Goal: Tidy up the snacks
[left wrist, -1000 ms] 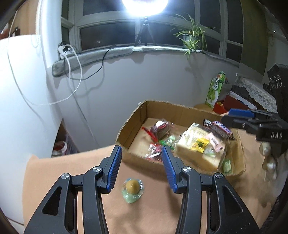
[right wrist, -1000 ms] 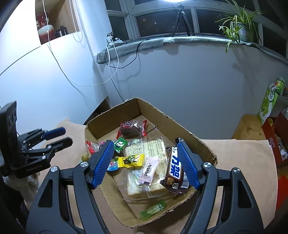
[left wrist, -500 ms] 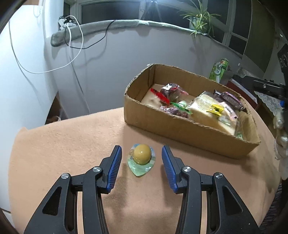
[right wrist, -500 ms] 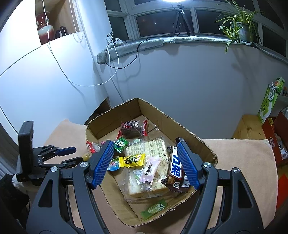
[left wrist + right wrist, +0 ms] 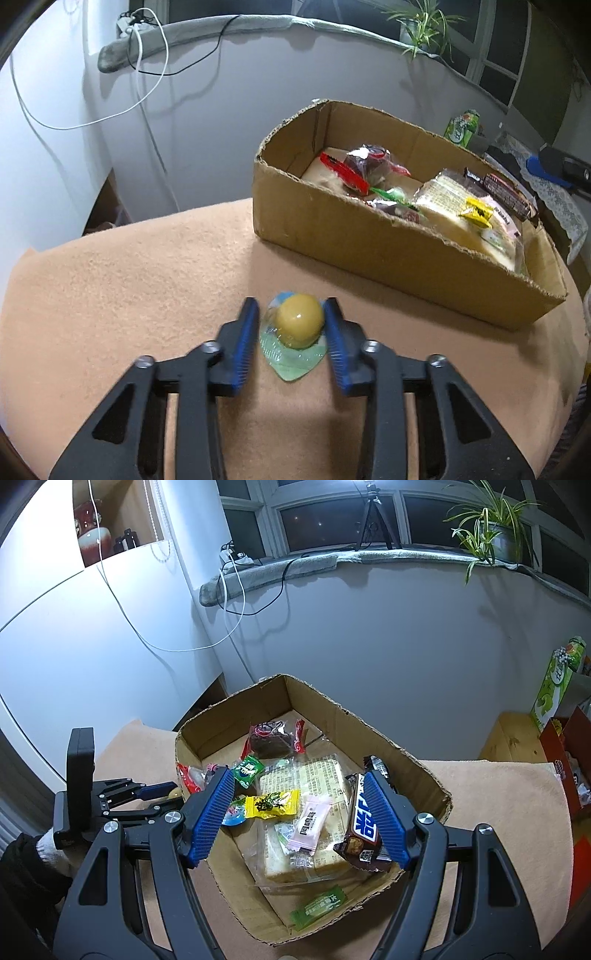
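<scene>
Two blue-padded fingers of the left gripper (image 5: 291, 325) have come down since a second ago and have just been closing around the yellow jelly cup (image 5: 298, 320), which lies on the tan surface (image 5: 122, 288), the cardboard box (image 5: 388, 251) at two o'clock. Whether the pads press it yet I cannot tell. Spread wide, the right gripper (image 5: 301, 805) has not moved above the box, empty.

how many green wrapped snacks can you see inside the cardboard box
2. A dark green square candy packet lies near the box's back left, beside the red wrappers; a flat bright green sachet lies at the front corner of the cardboard box. Others may be hidden under the pile.
</scene>
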The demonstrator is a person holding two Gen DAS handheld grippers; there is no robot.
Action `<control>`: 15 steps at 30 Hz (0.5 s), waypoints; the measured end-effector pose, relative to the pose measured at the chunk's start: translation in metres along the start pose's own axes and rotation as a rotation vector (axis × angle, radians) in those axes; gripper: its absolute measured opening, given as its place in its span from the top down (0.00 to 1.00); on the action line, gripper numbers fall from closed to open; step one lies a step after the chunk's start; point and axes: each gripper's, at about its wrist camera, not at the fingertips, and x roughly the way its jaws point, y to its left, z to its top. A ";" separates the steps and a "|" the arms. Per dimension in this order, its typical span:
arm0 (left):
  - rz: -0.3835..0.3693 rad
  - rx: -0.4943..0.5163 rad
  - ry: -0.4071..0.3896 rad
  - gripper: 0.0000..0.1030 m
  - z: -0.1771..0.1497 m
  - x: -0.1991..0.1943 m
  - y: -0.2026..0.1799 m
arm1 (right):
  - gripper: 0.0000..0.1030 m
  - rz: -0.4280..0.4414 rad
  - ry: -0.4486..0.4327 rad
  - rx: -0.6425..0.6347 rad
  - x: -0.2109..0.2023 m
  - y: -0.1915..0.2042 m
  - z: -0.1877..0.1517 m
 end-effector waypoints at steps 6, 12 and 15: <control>0.013 0.020 -0.018 0.74 -0.002 -0.003 -0.004 | 0.27 0.000 -0.003 -0.001 -0.001 0.001 0.000; 0.025 0.018 -0.050 0.76 -0.001 -0.018 -0.003 | 0.27 -0.003 -0.004 0.002 -0.002 0.000 0.000; 0.020 0.022 -0.082 0.76 0.004 -0.033 -0.004 | 0.27 -0.002 -0.009 0.005 -0.004 -0.001 0.001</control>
